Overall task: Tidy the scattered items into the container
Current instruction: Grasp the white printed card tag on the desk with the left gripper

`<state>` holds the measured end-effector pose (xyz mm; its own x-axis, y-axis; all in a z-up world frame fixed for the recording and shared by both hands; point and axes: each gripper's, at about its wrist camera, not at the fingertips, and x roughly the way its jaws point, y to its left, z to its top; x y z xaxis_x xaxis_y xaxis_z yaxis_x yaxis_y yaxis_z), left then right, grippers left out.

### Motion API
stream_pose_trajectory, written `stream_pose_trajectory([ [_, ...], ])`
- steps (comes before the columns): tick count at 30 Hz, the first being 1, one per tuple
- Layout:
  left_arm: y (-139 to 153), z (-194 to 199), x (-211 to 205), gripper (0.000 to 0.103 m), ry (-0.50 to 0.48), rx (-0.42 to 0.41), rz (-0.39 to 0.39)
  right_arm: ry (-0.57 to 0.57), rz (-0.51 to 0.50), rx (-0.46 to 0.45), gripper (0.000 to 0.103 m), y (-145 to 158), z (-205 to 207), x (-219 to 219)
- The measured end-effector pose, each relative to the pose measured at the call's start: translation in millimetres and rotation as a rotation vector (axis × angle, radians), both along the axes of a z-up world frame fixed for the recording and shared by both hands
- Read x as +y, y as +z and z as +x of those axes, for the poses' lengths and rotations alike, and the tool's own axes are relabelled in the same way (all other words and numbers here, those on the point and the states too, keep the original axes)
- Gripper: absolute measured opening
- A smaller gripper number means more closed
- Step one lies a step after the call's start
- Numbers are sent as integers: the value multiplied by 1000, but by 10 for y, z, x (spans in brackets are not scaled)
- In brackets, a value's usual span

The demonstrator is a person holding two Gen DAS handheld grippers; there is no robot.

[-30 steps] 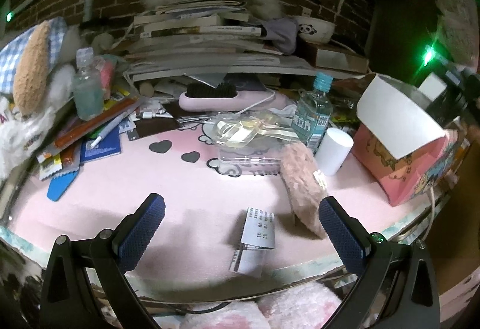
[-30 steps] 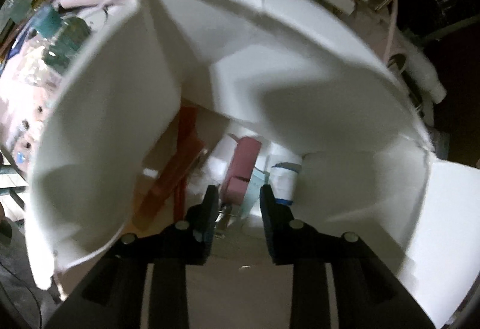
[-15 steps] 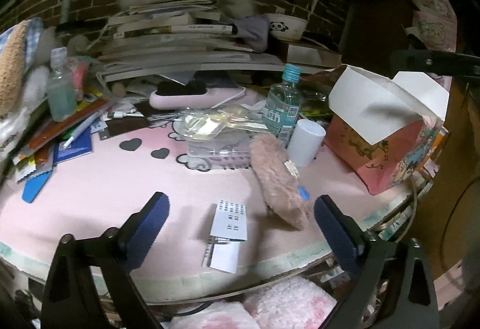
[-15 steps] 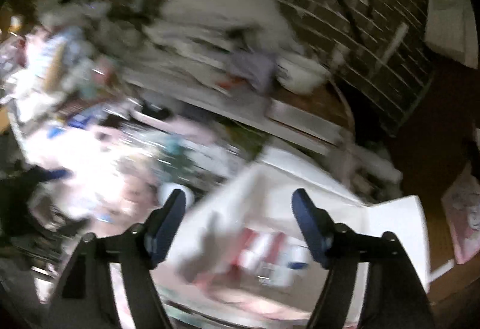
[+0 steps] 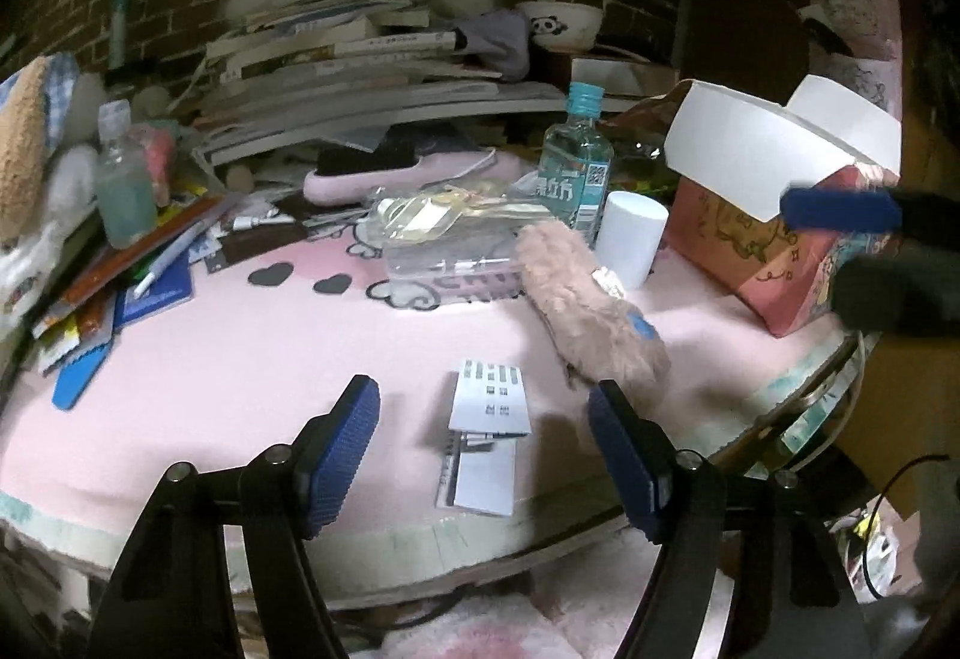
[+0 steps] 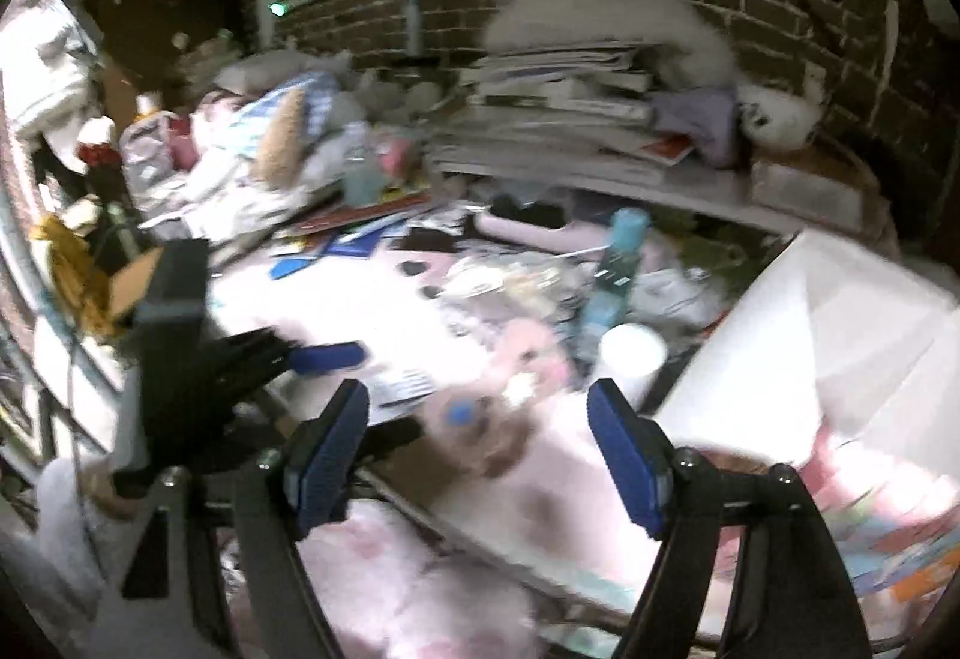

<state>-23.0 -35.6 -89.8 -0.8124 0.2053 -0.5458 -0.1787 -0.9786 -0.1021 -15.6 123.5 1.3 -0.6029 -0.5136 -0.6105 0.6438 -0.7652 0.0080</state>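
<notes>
A cluttered pink worktop (image 5: 240, 347) is shown from two hand-held grippers, both empty and both with fingers spread wide. The left gripper (image 5: 483, 455) is held low at the near edge of the worktop, and a folded paper leaflet (image 5: 489, 404) lies flat directly ahead, framed between its two blue finger pads, with its long axis running away from the camera, roughly in line with the fingers. Just to the right of the leaflet, a fuzzy pink pouch (image 5: 591, 317) is laid diagonally, its far end against a clear plastic case (image 5: 444, 251) and its near end close to the left gripper's right finger. Beyond the pouch a white cup (image 5: 630, 239) and a water bottle (image 5: 573, 173) stand upright, close together. The container (image 5: 774, 239), a pink printed box with white flaps folded open, is seen at the right edge of the worktop, well apart from the leaflet; its contents are hidden from the left wrist view and blurred in the right wrist view. The right gripper (image 6: 480, 455) is held above and to the right, near the box, with the pouch (image 6: 498, 419) seen blurred between its fingers. The leaflet is judged nearer to the left gripper, the pouch reachable by either; a carry to the right would be needed to bring either item into the box.
</notes>
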Motion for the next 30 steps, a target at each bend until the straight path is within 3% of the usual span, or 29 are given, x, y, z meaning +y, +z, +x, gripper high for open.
stream_pose_trajectory([
  [3, -27, -38, 2, 66, -20, 7, 10, -7, -3, 40, 73, -195, 97, -14],
  [5, -57, -75, 17, 55, -30, -2, 8, -47, 13, 74, 73, -329, 150, -22],
  [6, -64, -82, 29, 54, -27, 3, -6, -56, 18, 77, 73, -382, 158, -27],
  [12, -66, -105, 46, 49, -23, 6, -18, -65, 17, 34, 73, -619, 112, -27],
  [28, -71, -127, 64, 18, -15, 6, -86, -120, -6, -8, 73, -708, -81, 49],
  [30, -72, -118, 71, 18, -15, 7, -91, -122, -6, -13, 73, -717, -100, 53],
])
